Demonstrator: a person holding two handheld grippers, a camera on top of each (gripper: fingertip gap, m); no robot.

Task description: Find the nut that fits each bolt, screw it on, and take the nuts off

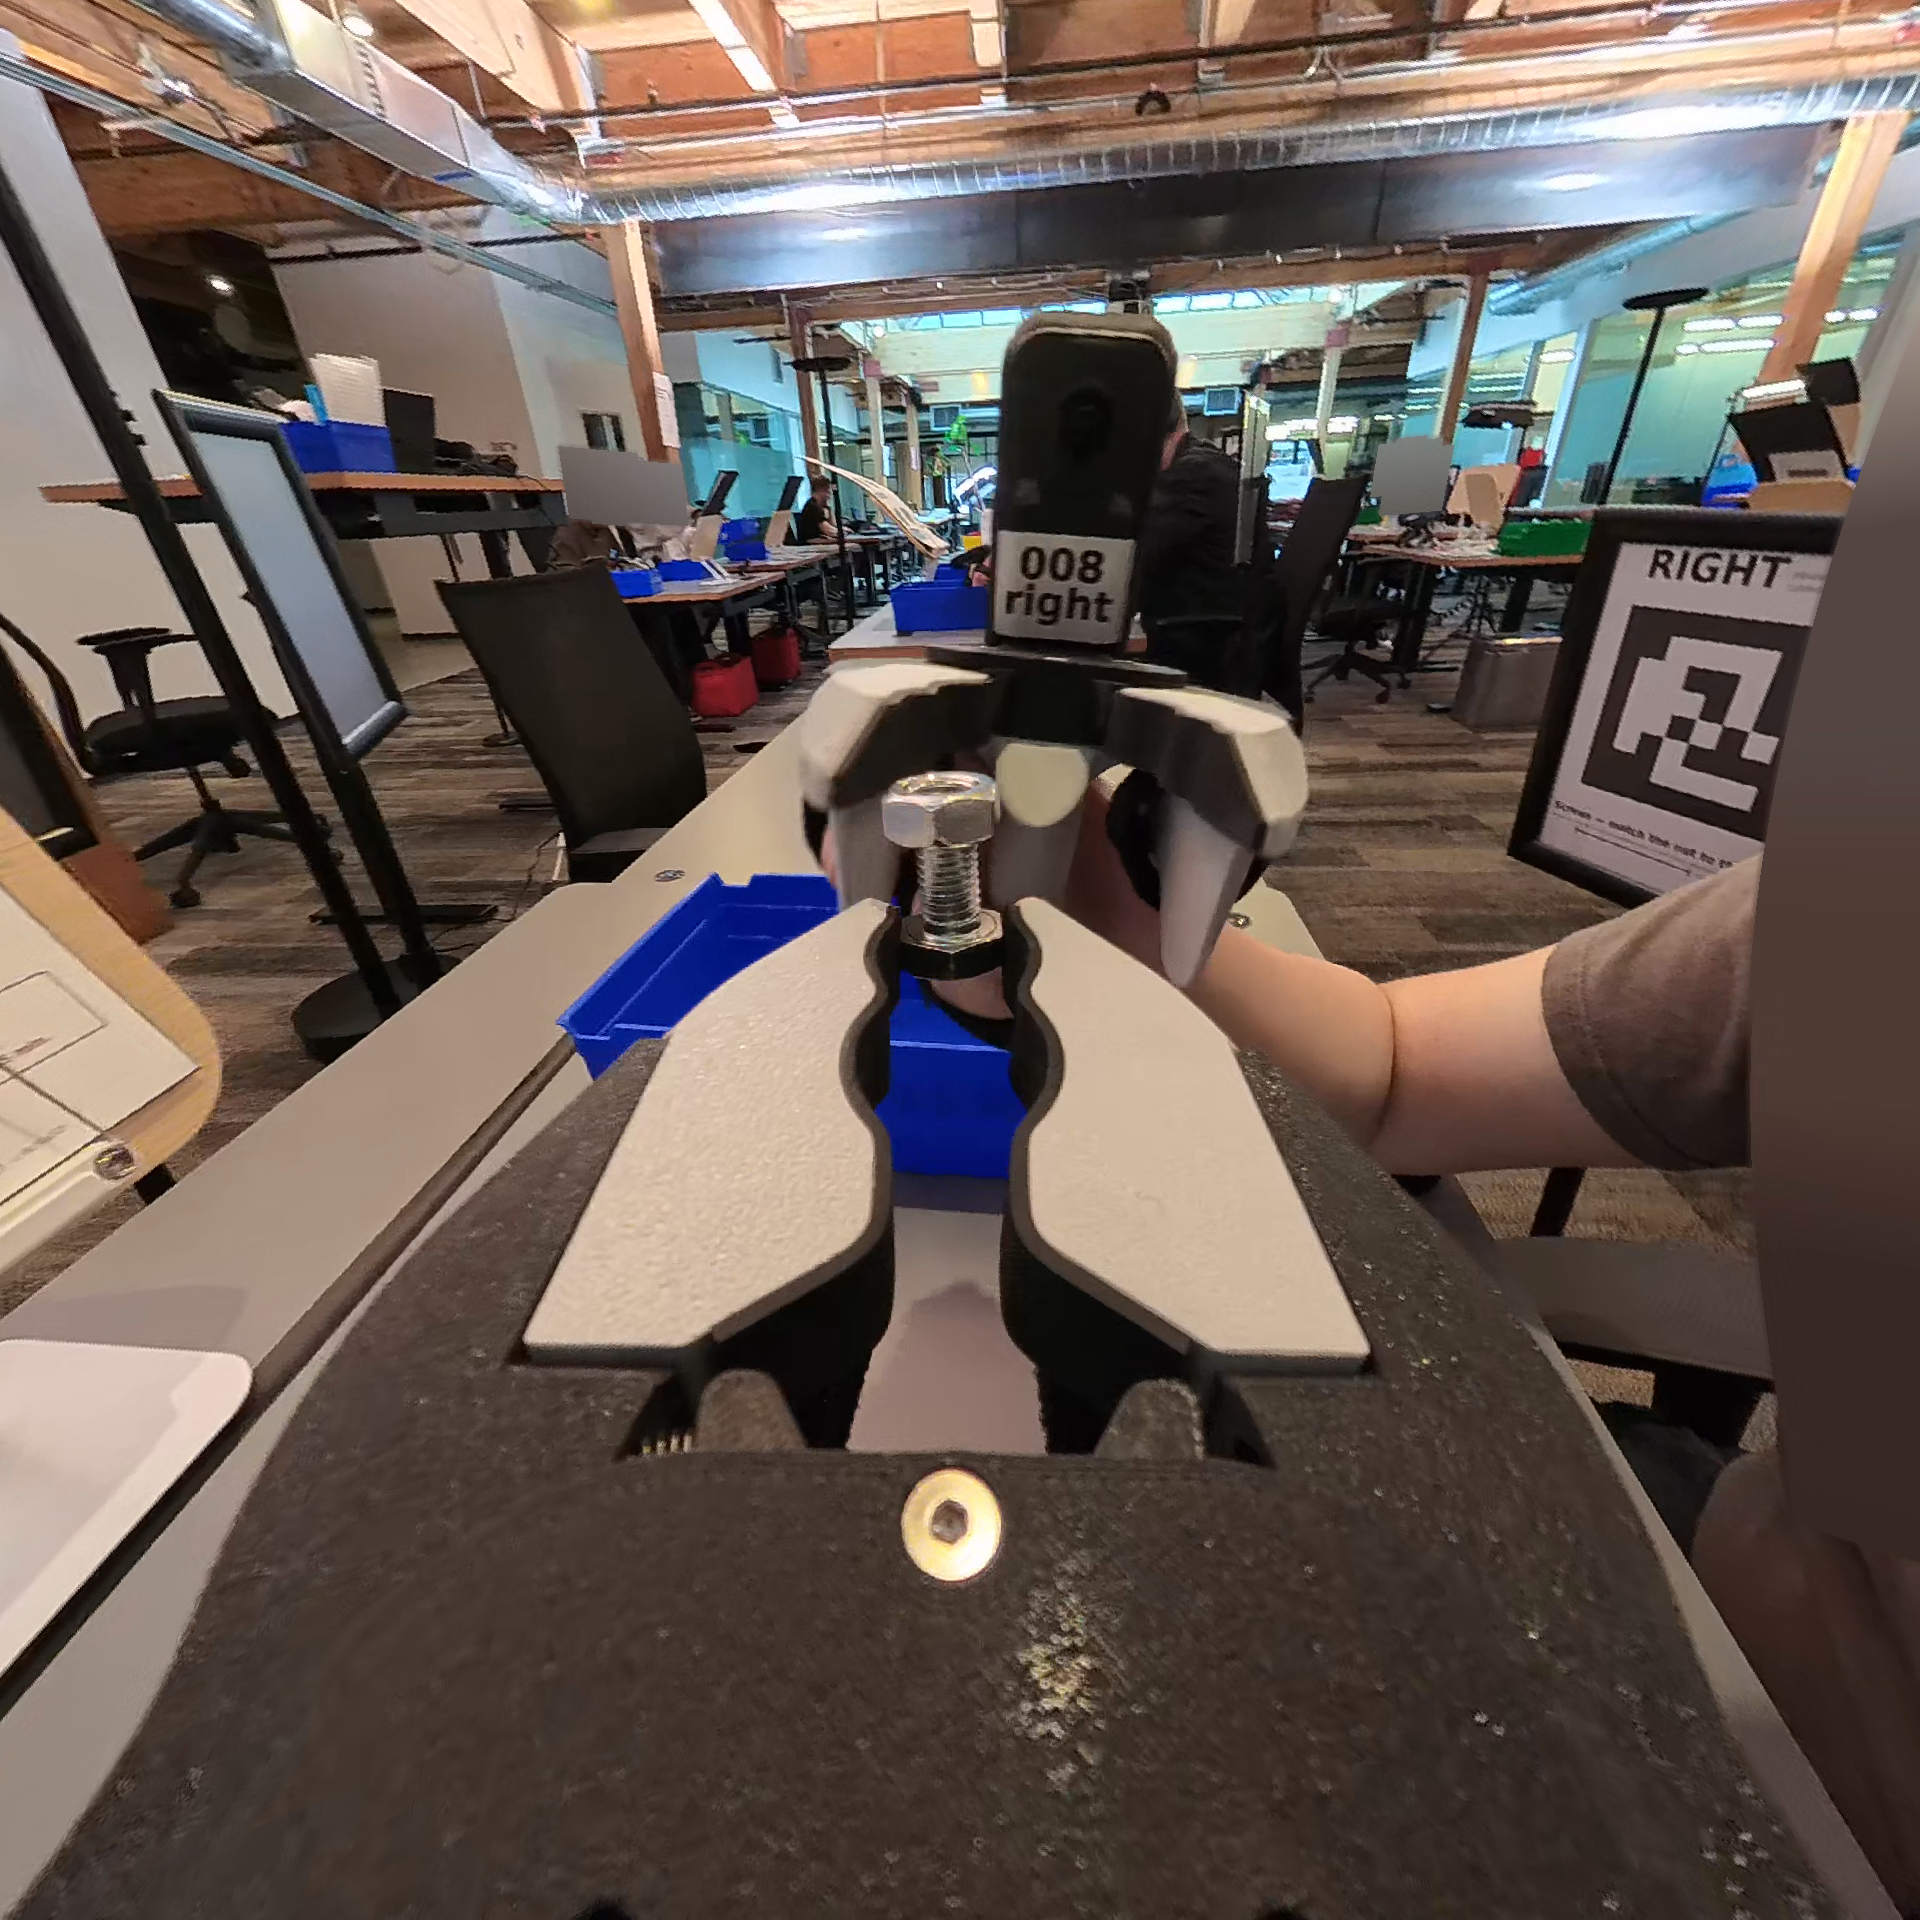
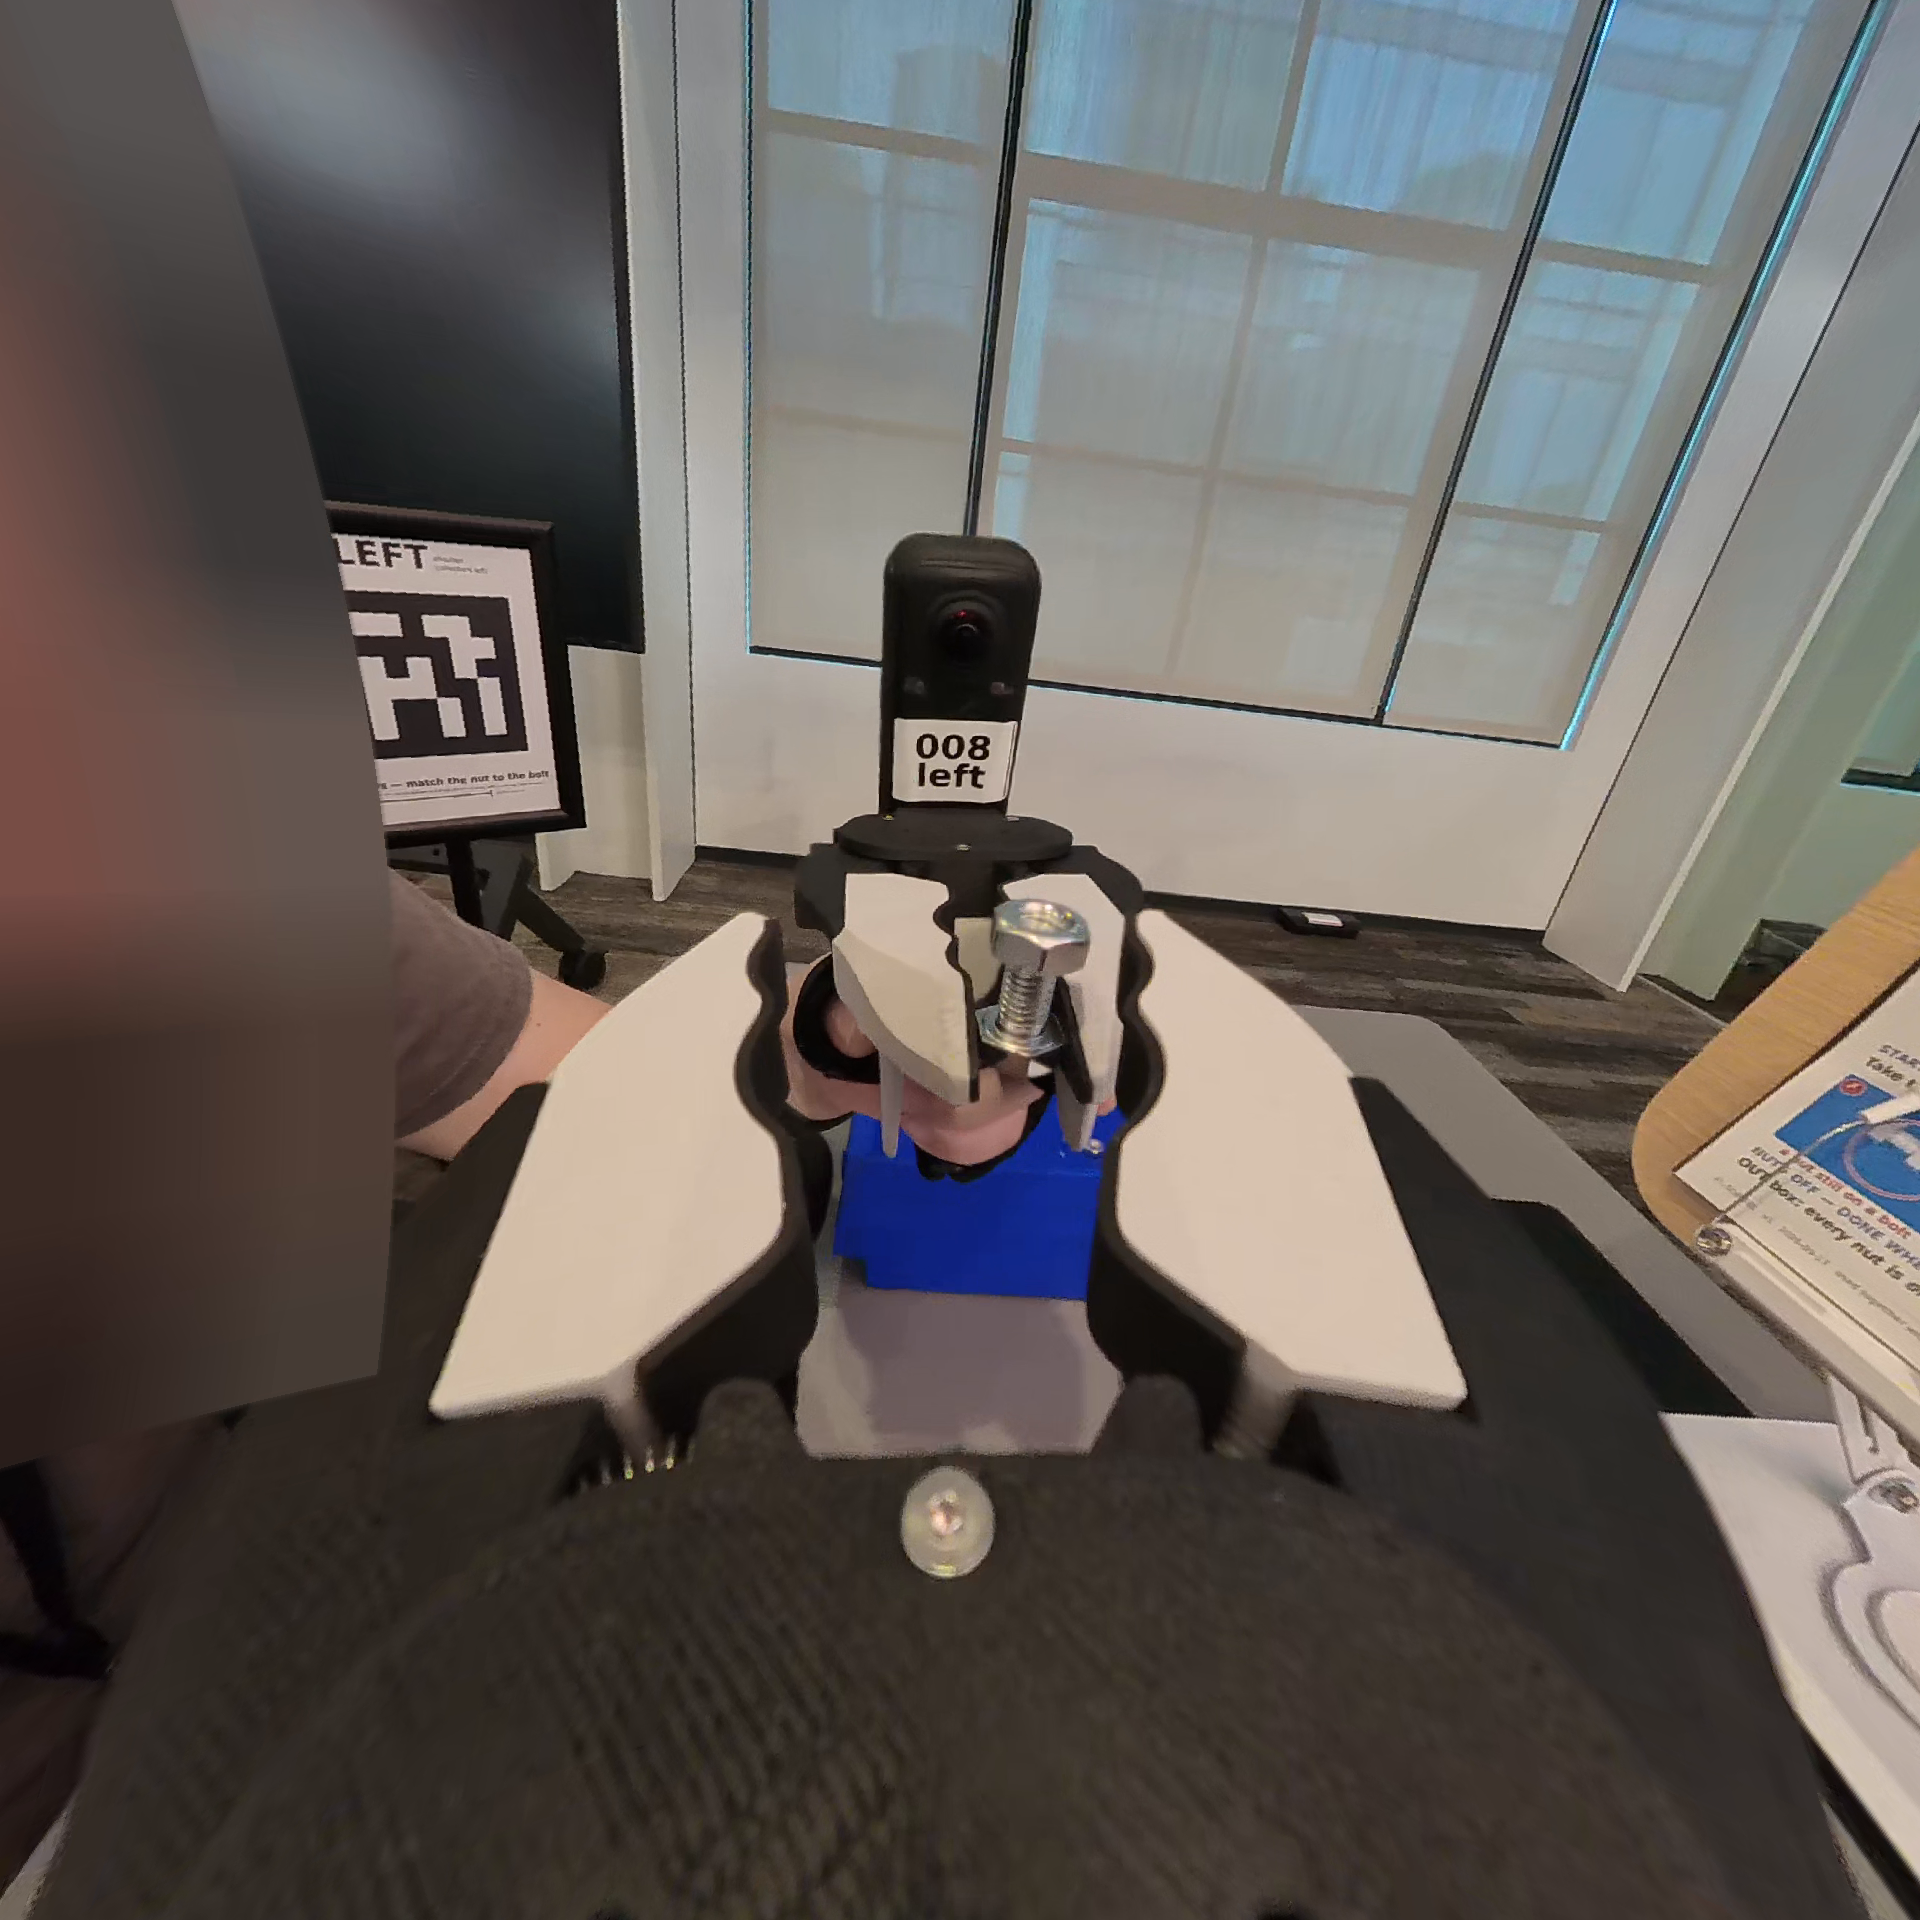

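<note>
Your left gripper point(image 1: 948, 940) is clamped on the bolt point(image 1: 943, 883) at its lower end, holding it upright above the blue bin point(image 1: 727, 971) on the grey table point(image 1: 343, 1164). A silver nut point(image 1: 940, 808) sits at the top of the threaded shaft, with bare thread between it and your fingertips. A second, flatter hex piece sits low on the shaft at the grip; bolt head or nut, you cannot tell. Your right gripper point(image 2: 948, 1023) is spread wide, its fingers point(image 2: 665, 1153) either side of the bolt point(image 2: 1023, 987) and touching neither it nor the nut point(image 2: 1037, 933). The bin point(image 2: 961, 1226) lies straight below.
</note>
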